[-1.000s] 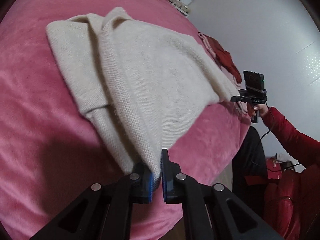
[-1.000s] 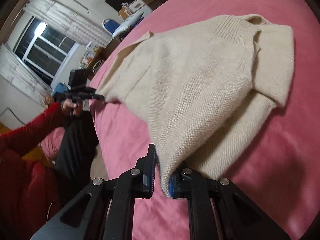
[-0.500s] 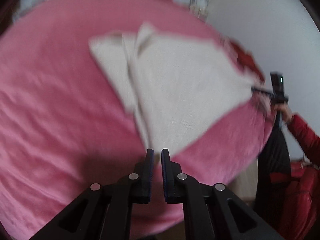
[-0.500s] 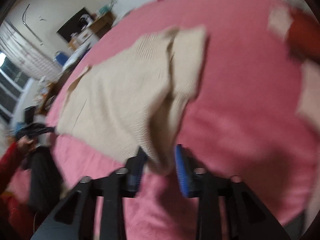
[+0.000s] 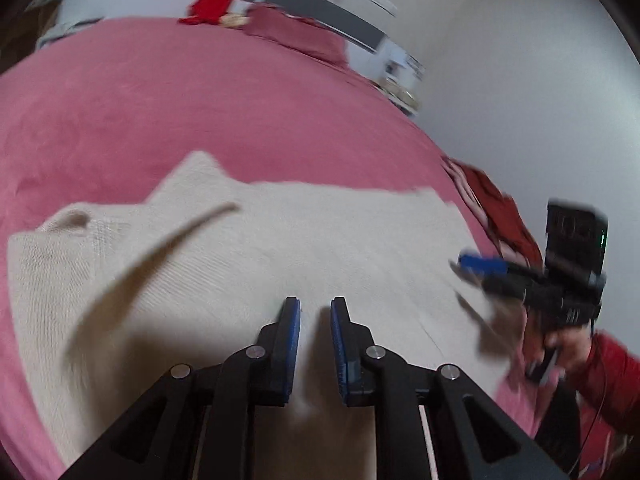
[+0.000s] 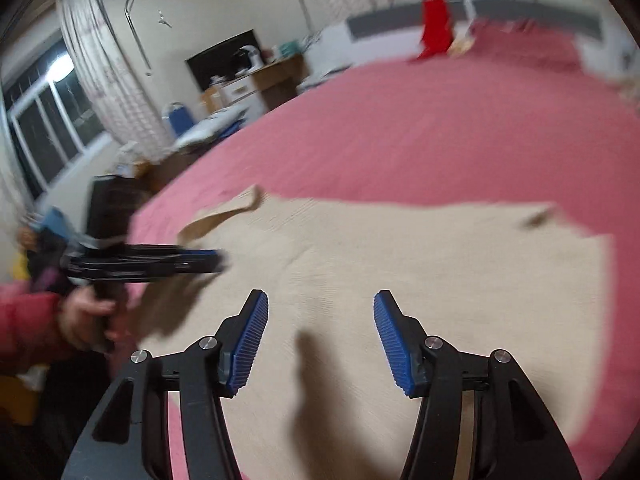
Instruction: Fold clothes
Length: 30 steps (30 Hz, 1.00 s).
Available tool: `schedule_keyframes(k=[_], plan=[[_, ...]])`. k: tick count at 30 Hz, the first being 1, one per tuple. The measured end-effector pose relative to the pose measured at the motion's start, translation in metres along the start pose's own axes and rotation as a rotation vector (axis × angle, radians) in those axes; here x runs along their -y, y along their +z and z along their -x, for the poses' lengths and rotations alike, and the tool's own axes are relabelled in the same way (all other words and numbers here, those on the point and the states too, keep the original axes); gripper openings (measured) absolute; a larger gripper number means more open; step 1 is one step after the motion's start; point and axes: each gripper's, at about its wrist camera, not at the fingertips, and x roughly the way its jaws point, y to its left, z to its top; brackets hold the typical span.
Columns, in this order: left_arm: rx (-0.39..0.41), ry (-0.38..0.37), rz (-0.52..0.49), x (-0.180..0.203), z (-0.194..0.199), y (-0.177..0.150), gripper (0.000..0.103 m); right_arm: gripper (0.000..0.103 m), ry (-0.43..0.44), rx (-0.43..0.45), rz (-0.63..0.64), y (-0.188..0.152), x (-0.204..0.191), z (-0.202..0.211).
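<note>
Cream knit sweater [image 5: 260, 264] lies spread on a pink bed [image 5: 200, 112], near its front edge, folded into a broad slab with one layer over another. Judged soft, light and floppy: it will sag from any single pinch and drag across the plush cover rather than slide. Coarse knit should give the ribbed blue pads good bite, so slipping looks unlikely; stretching is the greater risk.

Left to right in the left wrist view: a doubled flap with a small peak at the left end, a long curved crease running up toward the middle, then a flat plain panel out to the right edge. Best holds, in my judgement, are the two near corners or the folded edge, both layers pinched together, one gripper at each end so the fold travels level.

Left gripper [image 5: 315, 344] hovers over the near middle of the sweater; its jaws stand narrowly apart and are opening, with nothing between them. Right gripper [image 6: 320, 340], over the right part of the cloth, has jaws about half apart and opening, also holding nothing. Motion blur softens the sweater's edges, so the exact hem line is unclear. Red garment [image 5: 496, 216] lies at the bed's right edge.
</note>
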Motion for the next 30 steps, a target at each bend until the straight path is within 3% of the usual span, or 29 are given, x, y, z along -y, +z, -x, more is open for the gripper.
schedule_keyframes(k=[3,6,8,10,13,15,19,21,23,25,27,28,30], plan=[[0.131,0.027,0.141,-0.045,0.021,0.011,0.015,0.057,0.016,-0.019,-0.029,0.006,0.017,-0.030],[0.239,0.098,0.341,-0.105,0.050,0.005,0.014,0.057,0.014,0.066,-0.110,0.012,0.045,-0.028],[0.284,0.088,0.452,-0.135,0.063,-0.008,0.005,0.057,-0.035,0.122,-0.203,0.016,0.066,-0.021],[0.317,0.036,0.502,-0.149,0.071,-0.022,0.005,0.057,-0.131,0.141,-0.275,0.016,0.087,-0.015],[0.302,0.072,0.444,-0.139,0.077,-0.025,0.006,0.053,-0.259,0.183,-0.359,0.016,0.109,0.000],[0.291,0.126,0.398,-0.127,0.088,-0.022,0.009,0.054,-0.337,0.256,-0.413,0.014,0.112,0.025],[0.429,0.226,0.244,-0.077,0.126,-0.032,0.017,0.065,-0.451,0.422,-0.492,0.002,0.094,0.080],[0.490,0.192,0.195,-0.051,0.132,-0.047,0.018,0.067,-0.435,0.424,-0.453,-0.011,0.067,0.093],[0.447,0.132,0.140,-0.032,0.118,-0.058,0.019,0.067,-0.366,0.378,-0.361,-0.025,0.026,0.079],[0.293,0.150,0.057,-0.016,0.087,-0.065,0.019,0.068,-0.288,0.312,-0.279,-0.037,-0.007,0.056],[0.134,0.247,-0.016,-0.007,0.057,-0.074,0.019,0.068,-0.202,0.226,-0.199,-0.050,-0.030,0.031],[0.105,0.285,-0.039,-0.007,0.052,-0.079,0.019,0.067,-0.192,0.193,-0.170,-0.054,-0.034,0.021],[0.089,0.349,-0.057,-0.006,0.055,-0.086,0.019,0.067,-0.323,0.150,-0.164,-0.059,-0.024,0.011]])
